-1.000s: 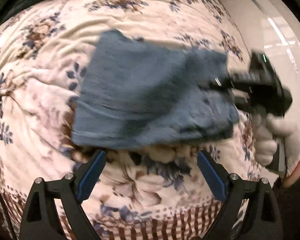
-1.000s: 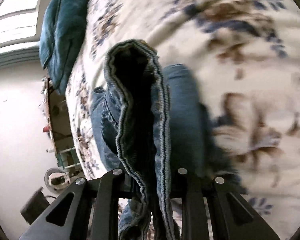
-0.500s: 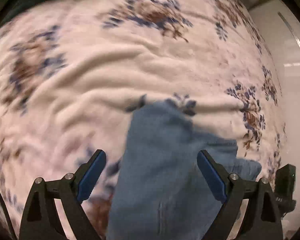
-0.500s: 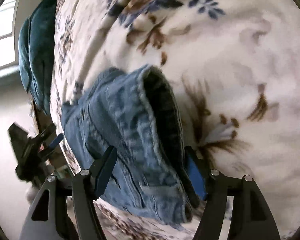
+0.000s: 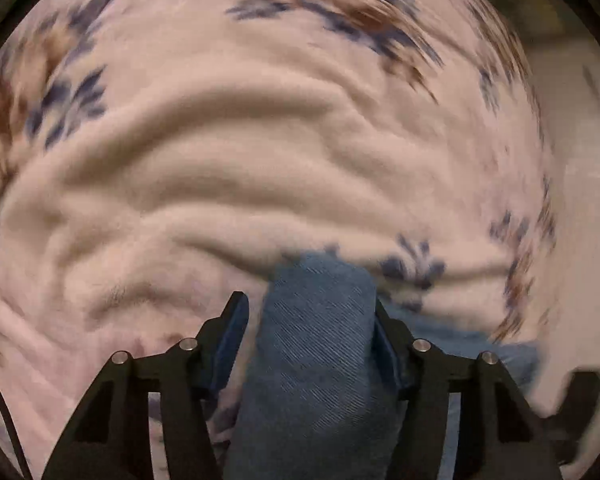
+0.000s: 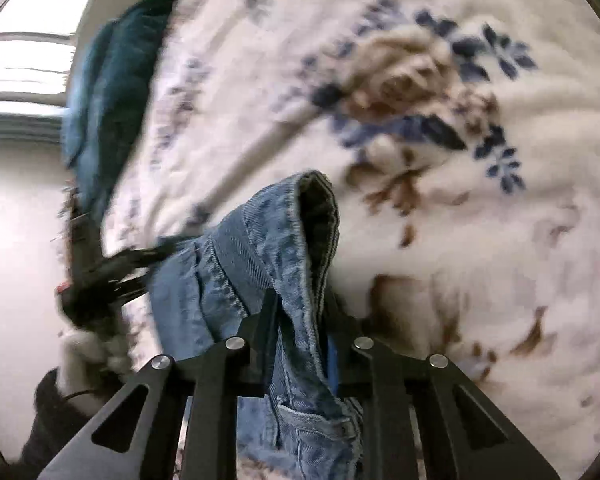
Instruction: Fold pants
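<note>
Blue denim pants [image 5: 320,352] lie folded on a floral cream blanket [image 5: 260,152]. My left gripper [image 5: 310,312] has a thick fold of the denim between its fingers, which are partly closed around it. In the right wrist view my right gripper [image 6: 300,304] is shut on the waistband edge of the pants [image 6: 260,248], which bunch up between its fingers. The left gripper [image 6: 96,280] shows there blurred at the left, at the far end of the pants, with a gloved hand below it.
The blanket [image 6: 460,200] covers a bed and is wrinkled. A dark teal cloth [image 6: 112,80] lies at the bed's far edge near a bright window [image 6: 24,48]. A pale floor or wall [image 5: 580,240] lies beyond the bed's right edge.
My left gripper has closed in from wide open onto the denim fold. My right gripper, open half a second ago, has shut on the waistband. Both views are blurred by motion.
</note>
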